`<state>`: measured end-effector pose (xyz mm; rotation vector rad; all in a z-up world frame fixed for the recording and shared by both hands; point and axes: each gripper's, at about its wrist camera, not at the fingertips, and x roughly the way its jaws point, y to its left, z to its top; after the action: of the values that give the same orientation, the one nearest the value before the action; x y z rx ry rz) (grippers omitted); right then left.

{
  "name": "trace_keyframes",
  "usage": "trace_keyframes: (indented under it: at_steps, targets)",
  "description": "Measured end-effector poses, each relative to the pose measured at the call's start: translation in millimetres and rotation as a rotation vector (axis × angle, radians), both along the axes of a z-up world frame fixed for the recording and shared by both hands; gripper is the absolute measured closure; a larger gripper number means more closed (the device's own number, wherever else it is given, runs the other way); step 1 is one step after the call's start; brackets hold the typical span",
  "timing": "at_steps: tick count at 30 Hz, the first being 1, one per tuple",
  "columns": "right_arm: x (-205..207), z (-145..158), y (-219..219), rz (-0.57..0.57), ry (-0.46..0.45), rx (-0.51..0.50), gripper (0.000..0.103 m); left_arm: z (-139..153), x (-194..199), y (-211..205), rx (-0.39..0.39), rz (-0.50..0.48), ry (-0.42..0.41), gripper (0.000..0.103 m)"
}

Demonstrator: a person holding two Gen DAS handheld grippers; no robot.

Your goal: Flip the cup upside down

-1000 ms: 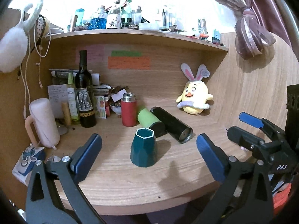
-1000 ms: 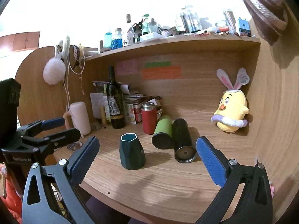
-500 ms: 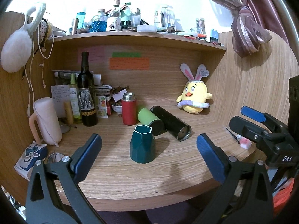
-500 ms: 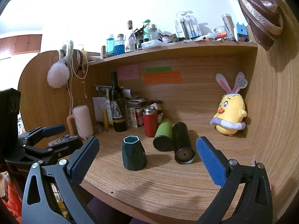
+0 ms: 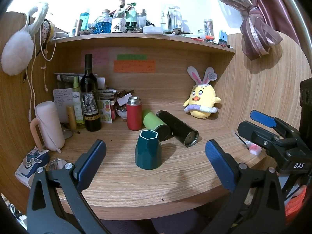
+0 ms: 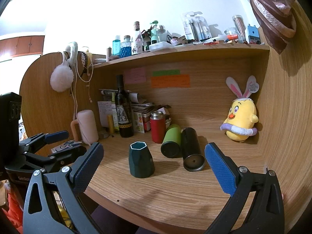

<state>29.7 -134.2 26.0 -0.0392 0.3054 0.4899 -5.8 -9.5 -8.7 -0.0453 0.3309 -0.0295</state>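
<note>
Teal cup (image 5: 148, 150) upright on desk (image 5: 175, 175), mouth up. Both hand-held grippers (L (image 5: 156, 156), R (image 6: 154, 159)) released, have drawn back slightly; flip not begun.

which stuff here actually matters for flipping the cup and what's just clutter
For the job:
- dark green faceted cup, standing mouth up
- left gripper, open
- right gripper, open

Just lying about:
- red flask
- light green tumbler and black tumbler, both on their sides
- wine bottle
- chick plush
</note>
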Motion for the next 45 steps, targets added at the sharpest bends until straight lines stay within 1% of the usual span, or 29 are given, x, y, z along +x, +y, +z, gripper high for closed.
trace_keyframes:
  at_steps: [25, 37, 45]
  targets:
    - [-4.3, 4.4, 2.5, -0.011, -0.01, 0.008, 0.0, 2.0, -4.0, 0.5, -0.002, 0.003, -0.008, 0.0]
    - [-4.4, 4.5, 3.0, -0.011, -0.011, 0.006, 0.0, 7.6, -5.9, -2.3, -0.004, -0.017, -0.015, 0.0]
    - [-5.1, 4.4, 3.4, -0.011, -0.012, 0.007, 0.0, 4.5, -4.4, -4.2, -0.009, -0.021, -0.007, 0.0]
